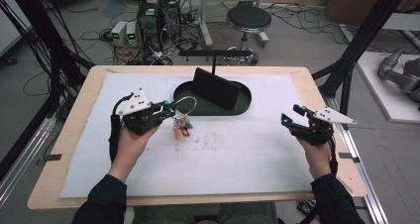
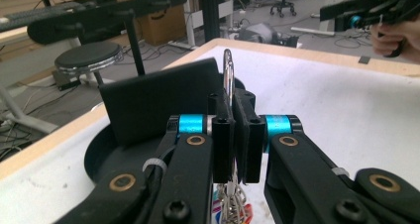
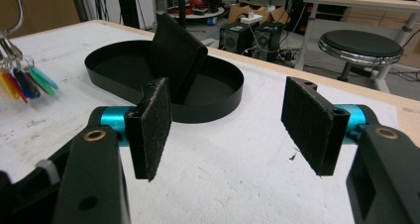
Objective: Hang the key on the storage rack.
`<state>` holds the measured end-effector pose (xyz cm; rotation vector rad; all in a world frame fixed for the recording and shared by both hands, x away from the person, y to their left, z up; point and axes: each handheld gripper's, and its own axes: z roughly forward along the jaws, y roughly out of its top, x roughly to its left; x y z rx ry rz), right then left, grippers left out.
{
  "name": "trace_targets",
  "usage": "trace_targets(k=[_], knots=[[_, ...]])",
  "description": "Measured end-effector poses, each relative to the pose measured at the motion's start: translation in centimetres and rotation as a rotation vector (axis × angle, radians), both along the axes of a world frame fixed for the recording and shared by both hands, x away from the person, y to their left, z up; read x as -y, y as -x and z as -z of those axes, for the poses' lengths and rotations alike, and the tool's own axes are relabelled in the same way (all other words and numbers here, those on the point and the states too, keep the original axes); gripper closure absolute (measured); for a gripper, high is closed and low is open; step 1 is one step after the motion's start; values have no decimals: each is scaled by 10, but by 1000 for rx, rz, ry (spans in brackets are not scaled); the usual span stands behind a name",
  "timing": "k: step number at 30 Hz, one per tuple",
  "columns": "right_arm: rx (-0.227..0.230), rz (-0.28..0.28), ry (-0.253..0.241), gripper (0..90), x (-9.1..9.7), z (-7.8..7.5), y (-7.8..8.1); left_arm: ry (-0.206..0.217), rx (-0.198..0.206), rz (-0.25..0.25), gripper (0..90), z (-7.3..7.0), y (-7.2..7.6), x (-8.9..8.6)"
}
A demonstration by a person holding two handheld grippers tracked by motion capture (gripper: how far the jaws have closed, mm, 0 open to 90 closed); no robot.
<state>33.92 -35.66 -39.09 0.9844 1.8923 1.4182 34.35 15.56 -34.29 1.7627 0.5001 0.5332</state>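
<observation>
Left gripper jaws clamped on key ring, coloured tags dangling just above white mat, beside black oval tray. Right gripper jaws wide apart, holding nothing, well apart at right.

Grey floor strewn with cables — a round black stool and computer towers beyond the table.
</observation>
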Motion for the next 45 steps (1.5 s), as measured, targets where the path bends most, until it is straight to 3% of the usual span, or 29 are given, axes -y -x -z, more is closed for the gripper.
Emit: trace_targets(k=[12, 22, 29, 45], knots=[[-2, -1, 0, 366, 0, 0, -1, 13, 49, 4, 864, -34, -12, 10], [1, 0, 2, 366, 0, 1, -1, 38, 62, -11, 864, -48, -31, 13], [-5, -1, -1, 366, -1, 1, -2, 61, 80, -28, 864, -51, -43, 17], [-3, 3, -5, 366, 0, 1, -2, 23, 64, -77, 865, -45, -75, 22]])
